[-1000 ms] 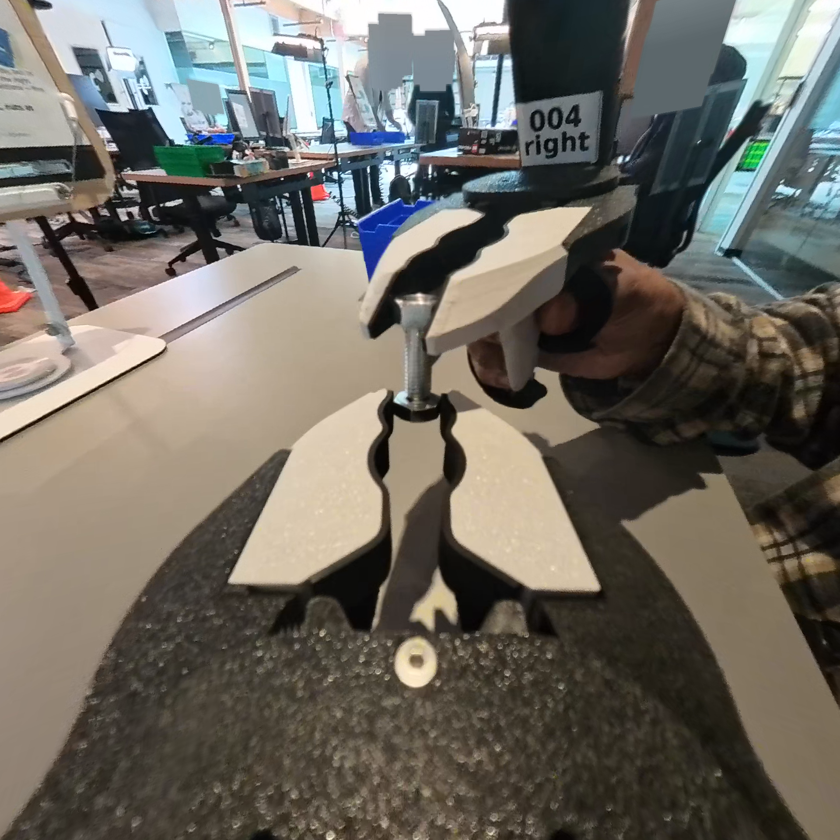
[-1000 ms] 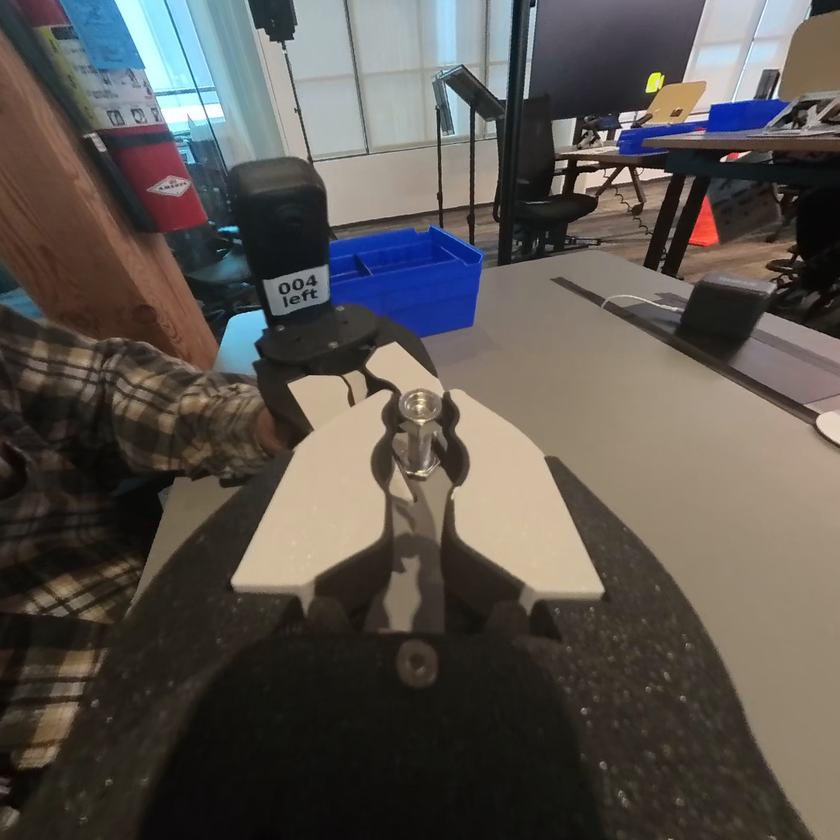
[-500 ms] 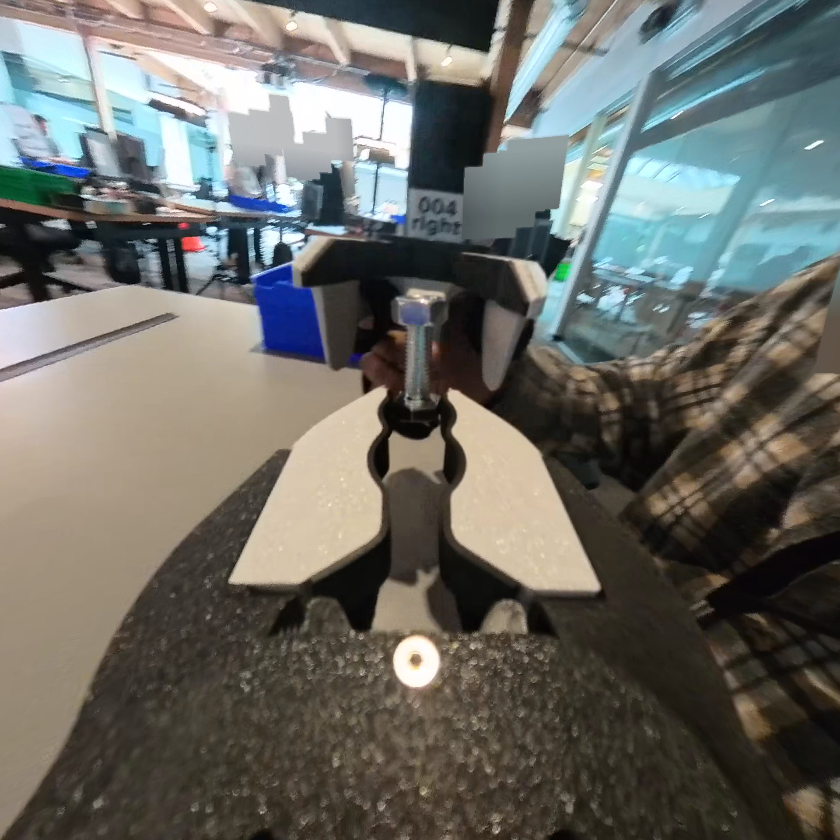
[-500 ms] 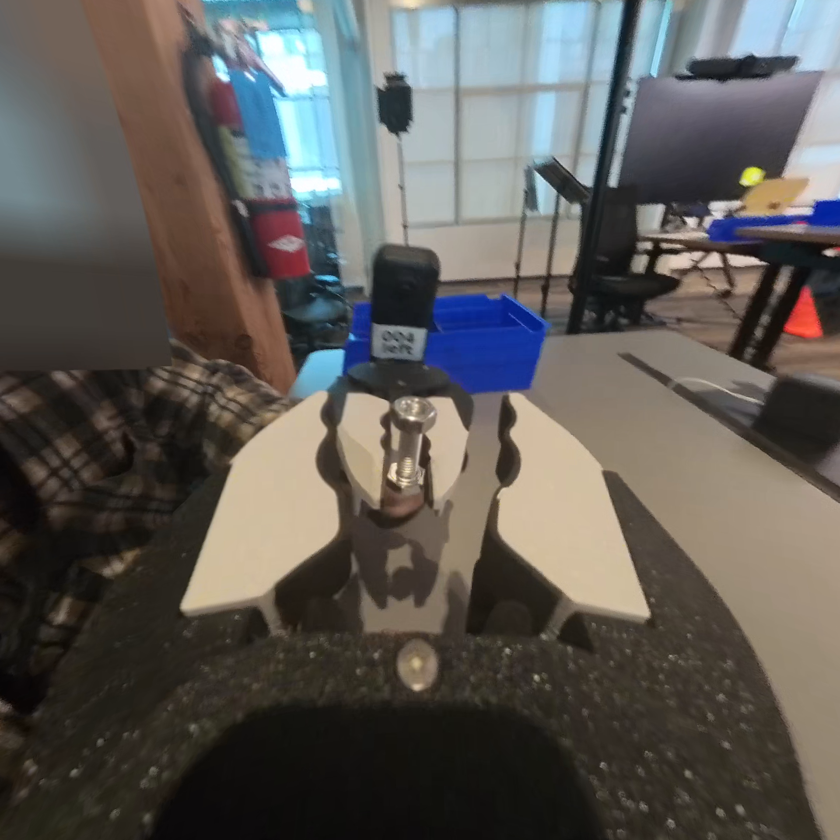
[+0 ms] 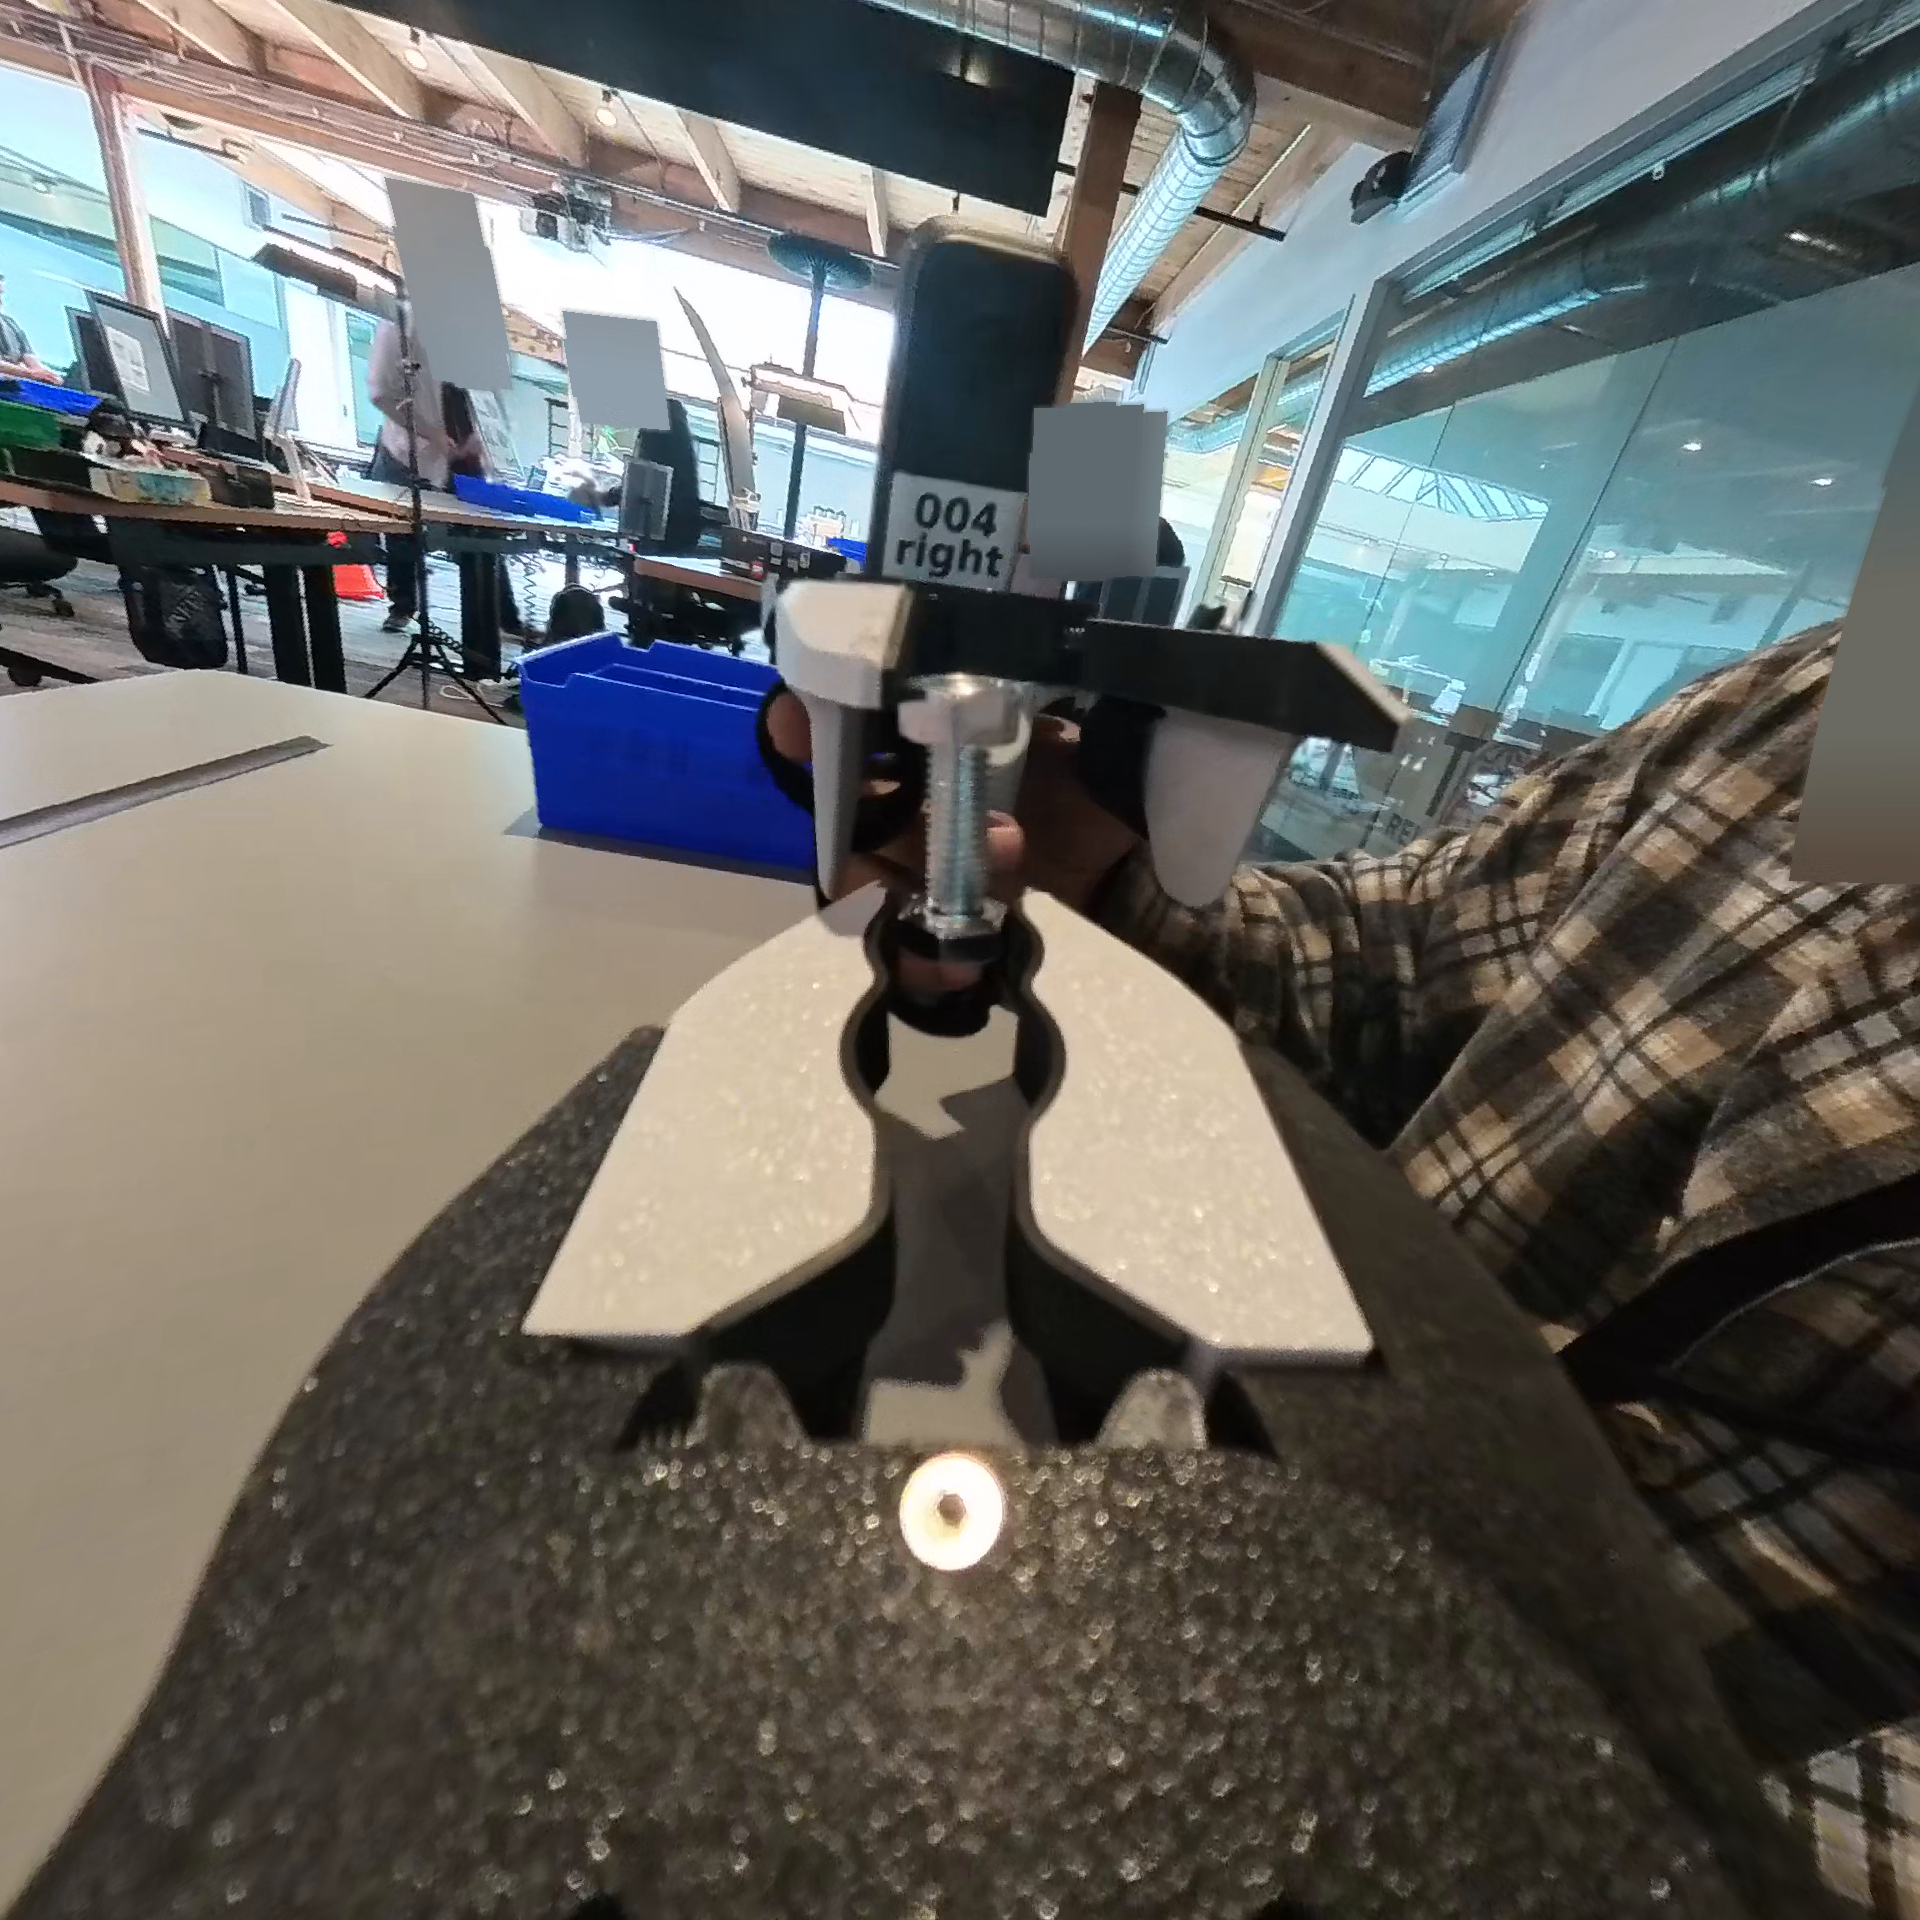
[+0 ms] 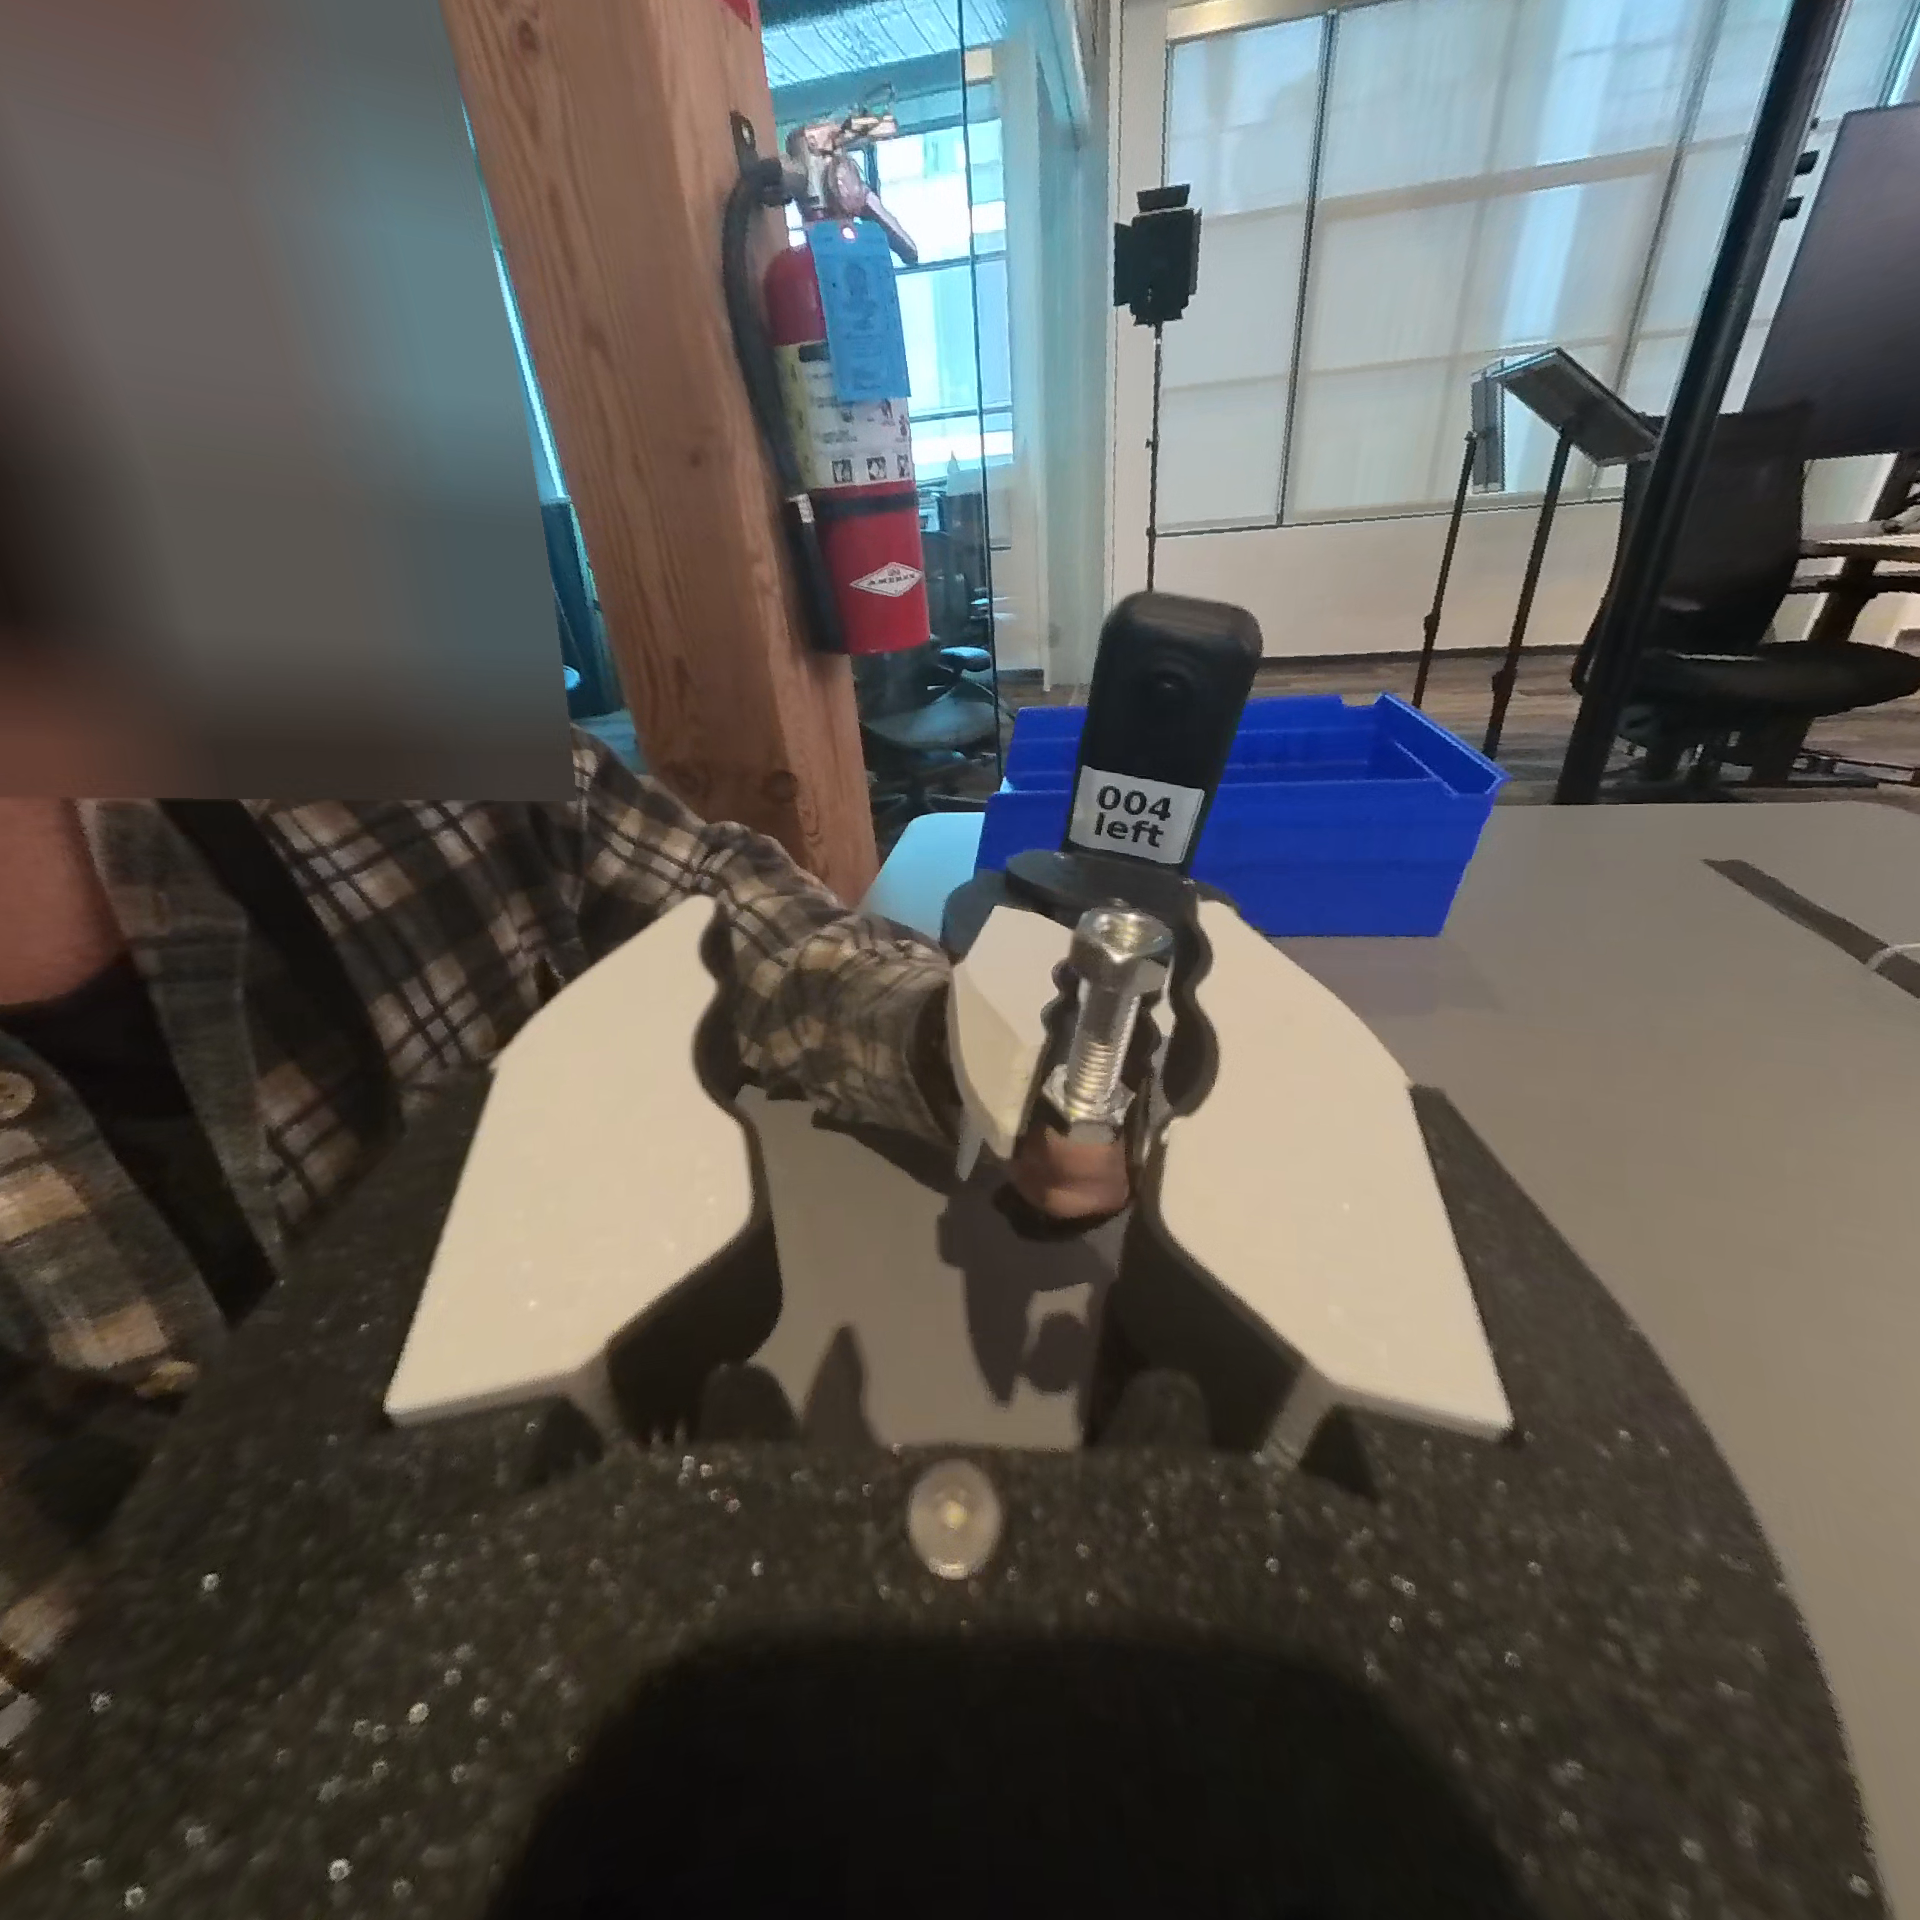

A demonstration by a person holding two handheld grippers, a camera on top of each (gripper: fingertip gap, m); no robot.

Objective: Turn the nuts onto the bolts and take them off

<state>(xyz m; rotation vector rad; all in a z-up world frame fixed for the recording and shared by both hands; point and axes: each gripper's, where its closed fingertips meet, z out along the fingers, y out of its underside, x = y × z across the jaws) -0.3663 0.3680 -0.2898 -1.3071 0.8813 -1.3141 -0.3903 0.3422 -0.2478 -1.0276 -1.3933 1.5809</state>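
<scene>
Left gripper [image 5: 951, 940]: it is closed on the nut [image 5: 951, 916]. The nut is pinched right at the tips of its two white fingers [image 5: 758, 1132].

Right gripper [image 6: 940, 1049]: its two white fingers [image 6: 582, 1195] are spread wide. Nothing is squeezed between them. The bolt head is seen in the gap near one finger, and whether it is touched cannot be told.

Bolt [image 5: 958, 805]: it is held up off the table [image 5: 260, 987], in the air between the two tools. It stands up from the left tool's tips, a little tilted in the right wrist view. Its six-sided head [image 6: 1120, 935] is at the top, just under the right tool's black frame in the left wrist view.

Nut place: the nut is low on the threads, at the end far from the head. A long bare run of threads is seen above it.

Step in hand: most likely the head is about to be gripped again so the bolt can be turned some more. Which way it is being turned cannot be told.

Doing it well: the nut should be kept squeezed tight and still. The right fingers should be closed flat on the sides of the head, not on the threads. The bolt should be kept straight in line with the nut, so the threads do not jam. Small turns should be made.

Counted: two tools, one bolt, one nut, one blue bin [image 6: 1340, 821] beyond the tools. No more bolts or nuts are seen.
</scene>
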